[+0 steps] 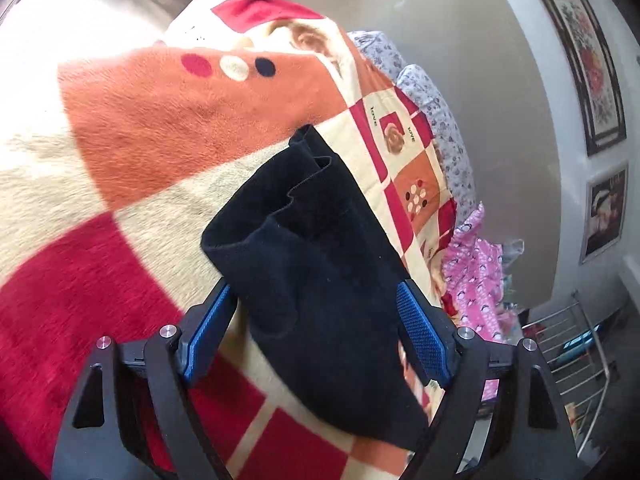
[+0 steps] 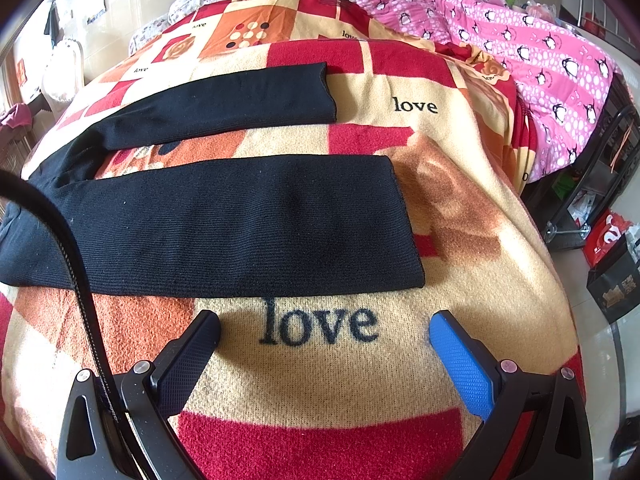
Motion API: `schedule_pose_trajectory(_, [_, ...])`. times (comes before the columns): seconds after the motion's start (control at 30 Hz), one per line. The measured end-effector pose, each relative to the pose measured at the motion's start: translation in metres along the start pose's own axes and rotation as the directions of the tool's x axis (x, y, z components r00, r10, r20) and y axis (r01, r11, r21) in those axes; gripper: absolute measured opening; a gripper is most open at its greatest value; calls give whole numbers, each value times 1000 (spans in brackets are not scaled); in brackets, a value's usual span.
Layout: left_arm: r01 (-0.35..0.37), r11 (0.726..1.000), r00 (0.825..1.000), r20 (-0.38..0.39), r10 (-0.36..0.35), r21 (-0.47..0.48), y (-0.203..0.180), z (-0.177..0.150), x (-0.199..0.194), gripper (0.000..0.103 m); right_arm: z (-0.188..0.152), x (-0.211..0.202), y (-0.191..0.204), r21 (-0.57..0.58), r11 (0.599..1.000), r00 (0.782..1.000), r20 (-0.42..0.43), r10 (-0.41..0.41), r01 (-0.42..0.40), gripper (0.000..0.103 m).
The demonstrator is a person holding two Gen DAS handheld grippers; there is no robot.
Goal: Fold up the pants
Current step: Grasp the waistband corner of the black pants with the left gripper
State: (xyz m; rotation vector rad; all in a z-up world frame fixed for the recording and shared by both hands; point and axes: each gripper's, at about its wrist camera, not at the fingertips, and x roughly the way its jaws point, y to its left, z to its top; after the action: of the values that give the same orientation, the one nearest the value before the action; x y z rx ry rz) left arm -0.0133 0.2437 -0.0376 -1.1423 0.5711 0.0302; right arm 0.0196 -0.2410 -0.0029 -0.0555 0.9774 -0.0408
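The right wrist view takes in the whole garment: black pants (image 2: 224, 232) lie flat on a patchwork blanket (image 2: 460, 216) that covers the bed, both legs stretched side by side toward the blanket's right edge, the far leg well apart from the near one, the waist end running off at the left. The right gripper (image 2: 324, 332) hangs over bare blanket at the near edge, tilted steeply down, its jaws released wide with only the printed word "love" (image 2: 320, 326) between them; the near leg's hem side lies just beyond the fingertips, not touching.

The left wrist view shows what the other cannot: the waist end of the pants (image 1: 320, 264) bunched up close in front of the lens, an open fold at its top. The left gripper (image 1: 316, 300) is rolled to one side and points shallowly down, its blue pads (image 1: 420, 336) spread wide. Cloth lies between them, and the pads seem clear of it, though the blur makes that uncertain. Pink bedding (image 1: 476, 280) sits at the blanket's far edge.
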Motion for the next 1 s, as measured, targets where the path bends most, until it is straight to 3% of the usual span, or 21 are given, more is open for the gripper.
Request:
schedule_pose_trajectory(0.13, [-23, 998, 1000, 14, 23, 63, -7, 1, 6, 81, 0, 0, 0, 0, 1000, 1000, -1, 0, 0, 103])
schedule_pose_trajectory(0.23, [-118, 980, 993, 38, 114, 159, -16, -8, 12, 74, 0, 1, -1, 1, 1000, 1000, -1, 1, -1, 103])
schedule_pose_trajectory(0.3, [-220, 952, 975, 66, 211, 213, -19, -15, 17, 44, 0, 1, -1, 1, 1000, 1000, -1, 1, -1, 103])
schedule_pose_trajectory(0.33, [-248, 943, 968, 86, 234, 222, -17, -16, 19, 38, 0, 1, -1, 2, 1000, 1000, -1, 1, -1, 103])
schedule_pose_trajectory(0.37, [-261, 940, 965, 96, 245, 218, -14, -17, 20, 26, 0, 1, -1, 1, 1000, 1000, -1, 1, -1, 103])
schedule_pose_trajectory(0.47, [-262, 943, 963, 110, 244, 205, -7, -18, 20, 18, 0, 1, -1, 1, 1000, 1000, -1, 1, -1, 103])
schedule_pose_trajectory(0.7, [-278, 933, 959, 117, 257, 229, -9, -19, 23, 16, 0, 1, 0, 1, 1000, 1000, -2, -1, 1, 103])
schedule_pose_trajectory(0.87, [-251, 944, 967, 104, 234, 213, -6, -17, 23, 17, 3, 2, -1, -14, 1000, 1000, -22, 21, -22, 103])
schedule_pose_trajectory(0.97, [-240, 949, 970, 101, 223, 205, -5, -16, 23, 17, 13, 2, -14, -106, 979, 980, -115, 165, -177, 103])
schedule_pose_trajectory(1.0, [-240, 949, 969, 101, 223, 205, -5, -16, 23, 17, 14, 0, -26, -60, 966, 964, -106, 243, -250, 103])
